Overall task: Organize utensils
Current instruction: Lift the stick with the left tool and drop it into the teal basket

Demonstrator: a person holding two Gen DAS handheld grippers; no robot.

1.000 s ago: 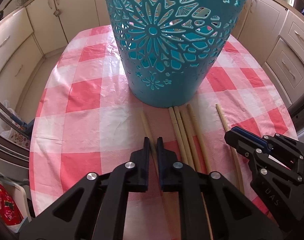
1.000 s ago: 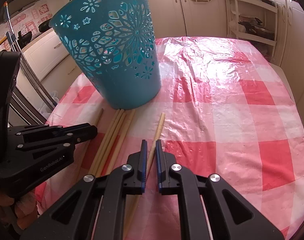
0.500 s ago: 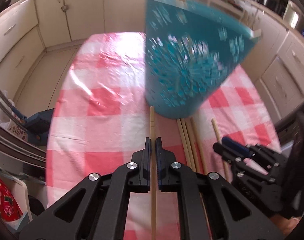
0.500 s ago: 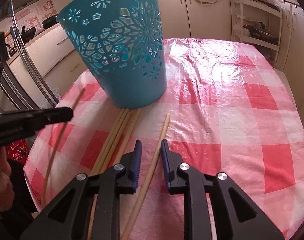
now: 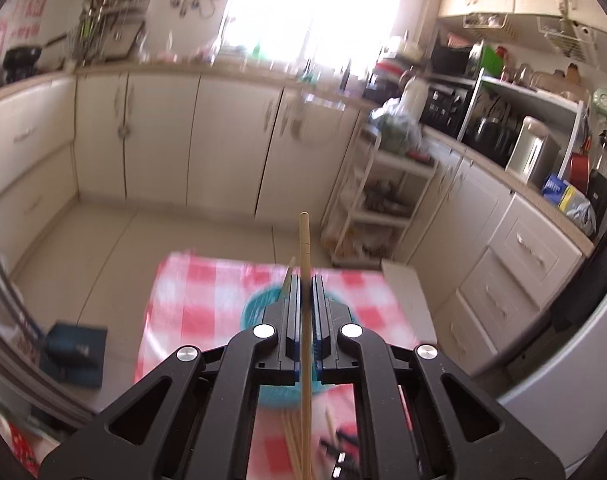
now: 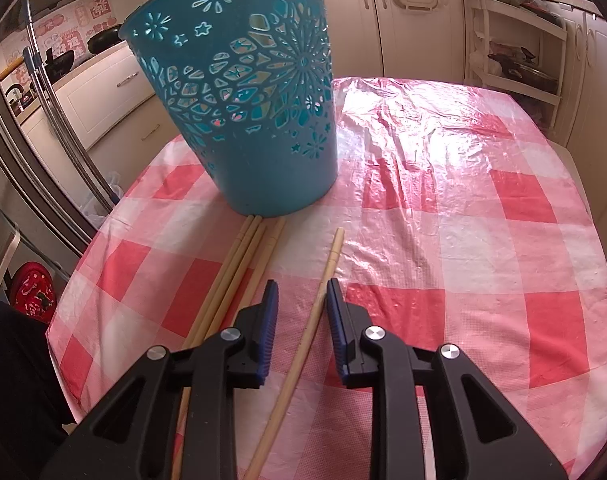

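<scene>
Here the round table under its pink-and-white checked plastic cloth (image 6: pixel 443 240) carries a teal perforated plastic basket (image 6: pixel 255 120). The right gripper (image 6: pixel 301 300), jaws just opening, straddles a loose wooden chopstick (image 6: pixel 323 280). The left gripper (image 5: pixel 306 292) clamps another chopstick (image 5: pixel 304 240) high above the basket.

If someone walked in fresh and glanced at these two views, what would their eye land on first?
Probably the tall teal cut-out basket standing on the pink checked tablecloth, with loose wooden chopsticks lying at its foot. Next, the single chopstick lying between the right gripper's open jaws. In the left wrist view, the left gripper is shut on another chopstick, raised high with the basket far below.
</scene>
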